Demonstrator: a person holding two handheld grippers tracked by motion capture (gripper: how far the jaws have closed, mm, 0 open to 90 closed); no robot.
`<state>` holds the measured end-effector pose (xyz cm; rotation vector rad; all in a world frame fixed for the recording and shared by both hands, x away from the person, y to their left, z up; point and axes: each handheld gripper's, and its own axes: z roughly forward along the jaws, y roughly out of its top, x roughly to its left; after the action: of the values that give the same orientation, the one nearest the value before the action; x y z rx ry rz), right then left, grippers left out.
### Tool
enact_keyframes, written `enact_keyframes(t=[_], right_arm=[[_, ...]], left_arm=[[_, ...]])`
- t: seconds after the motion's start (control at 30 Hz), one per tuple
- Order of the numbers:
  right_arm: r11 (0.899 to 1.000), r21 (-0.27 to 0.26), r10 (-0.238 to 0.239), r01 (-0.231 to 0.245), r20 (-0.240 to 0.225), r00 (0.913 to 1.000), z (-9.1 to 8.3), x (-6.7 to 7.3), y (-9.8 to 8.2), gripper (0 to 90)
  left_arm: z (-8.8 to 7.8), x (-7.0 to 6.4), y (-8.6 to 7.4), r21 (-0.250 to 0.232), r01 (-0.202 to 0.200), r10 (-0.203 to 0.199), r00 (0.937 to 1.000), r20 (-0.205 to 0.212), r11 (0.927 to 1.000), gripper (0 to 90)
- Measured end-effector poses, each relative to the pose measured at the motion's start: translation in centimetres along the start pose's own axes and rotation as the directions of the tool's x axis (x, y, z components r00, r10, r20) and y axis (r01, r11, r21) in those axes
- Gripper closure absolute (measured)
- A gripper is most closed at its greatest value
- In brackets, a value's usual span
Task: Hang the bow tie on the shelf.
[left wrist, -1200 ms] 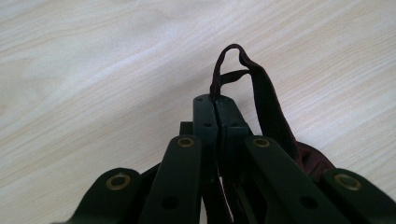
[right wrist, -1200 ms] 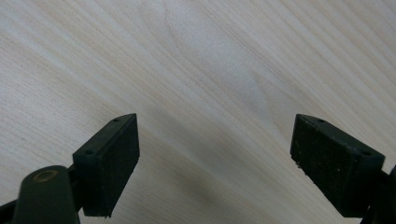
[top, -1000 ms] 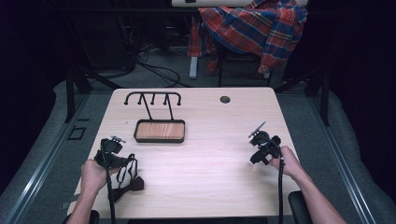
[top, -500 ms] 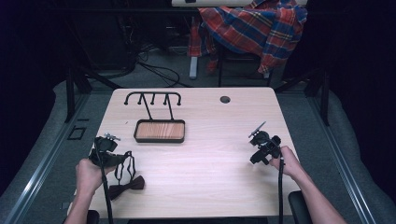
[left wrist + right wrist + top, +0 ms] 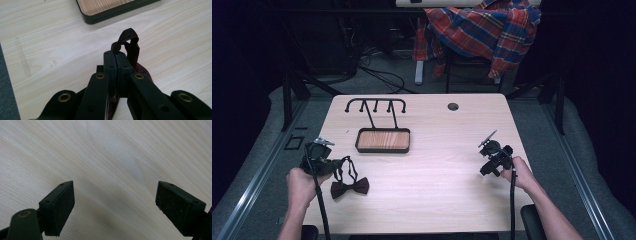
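Note:
A dark maroon bow tie (image 5: 350, 187) lies near the table's front left, its thin strap (image 5: 343, 167) rising in a loop. My left gripper (image 5: 333, 164) is shut on that strap; in the left gripper view the strap (image 5: 128, 42) loops out just past the closed fingertips (image 5: 116, 62). Over at the right side of the table my right gripper (image 5: 487, 150) is held above bare wood, open. In the right gripper view its two pads (image 5: 61, 205) stand wide apart with nothing between them.
A black tray with a wooden floor (image 5: 382, 140) sits left of centre, its corner also in the left gripper view (image 5: 110, 12). A black hook rack (image 5: 375, 106) stands behind it. A round cable hole (image 5: 453, 106) lies at the back. A plaid cloth (image 5: 482, 30) hangs beyond the table.
My left gripper has moved left and slightly back with the strap in it, dragging the bow tie along and pulling its strap upward. The right gripper has stayed where it was.

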<state>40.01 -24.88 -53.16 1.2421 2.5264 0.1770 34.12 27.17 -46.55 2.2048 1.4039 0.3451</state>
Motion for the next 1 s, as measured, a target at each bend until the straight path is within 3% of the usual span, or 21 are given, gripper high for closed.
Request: enact_keyframes(t=[0.33, 0.4, 0.43, 0.47, 0.5, 0.53, 1.0], right_arm=[[0.999, -0.031, 0.03, -0.03, -0.001, 0.9996, 0.2, 0.1, -0.2, 15.4], [1.0, -0.01, 0.011, -0.011, 0.002, 0.9999, 0.0, 0.0, -0.1, 15.4], [0.999, -0.035, 0.032, -0.032, 0.0, 0.9995, 0.2, 0.1, -0.2, 15.4], [1.0, -0.019, 0.019, -0.019, 0.001, 0.9998, 0.1, 0.1, -0.1, 15.4], [0.998, -0.049, 0.042, -0.042, -0.004, 0.9991, 0.3, 0.2, -0.2, 15.4], [1.0, -0.014, 0.014, -0.014, 0.005, 0.9999, 0.0, 0.1, -0.1, 15.4], [1.0, -0.014, 0.013, -0.013, 0.003, 0.9999, 0.1, 0.1, -0.1, 15.4]], left_arm=[[-0.9, 0.1, 0.3, -0.019, -0.007, 0.006, 0.9999, -0.01, 0.9998, 89.0], [-1.1, 0.2, 0.4, -0.022, -0.008, 0.008, 0.9999, -0.01, 0.9997, 89.0], [-1.2, 0.2, 0.4, -0.027, -0.01, 0.009, 0.9999, -0.009, 0.9996, 89.0], [-1.3, 0.2, 0.4, -0.027, -0.011, 0.011, 0.9999, -0.01, 0.9996, 89.0], [-1.4, 0.1, 0.5, -0.032, -0.011, 0.01, 0.9999, -0.012, 0.9994, 89.0], [-1.4, 0.1, 0.5, -0.031, -0.011, 0.011, 0.9999, -0.012, 0.9995, 89.1], [-2.3, 0.5, 1.3, -0.048, -0.025, 0.023, 0.9991, -0.035, 0.9985, 89.0]])
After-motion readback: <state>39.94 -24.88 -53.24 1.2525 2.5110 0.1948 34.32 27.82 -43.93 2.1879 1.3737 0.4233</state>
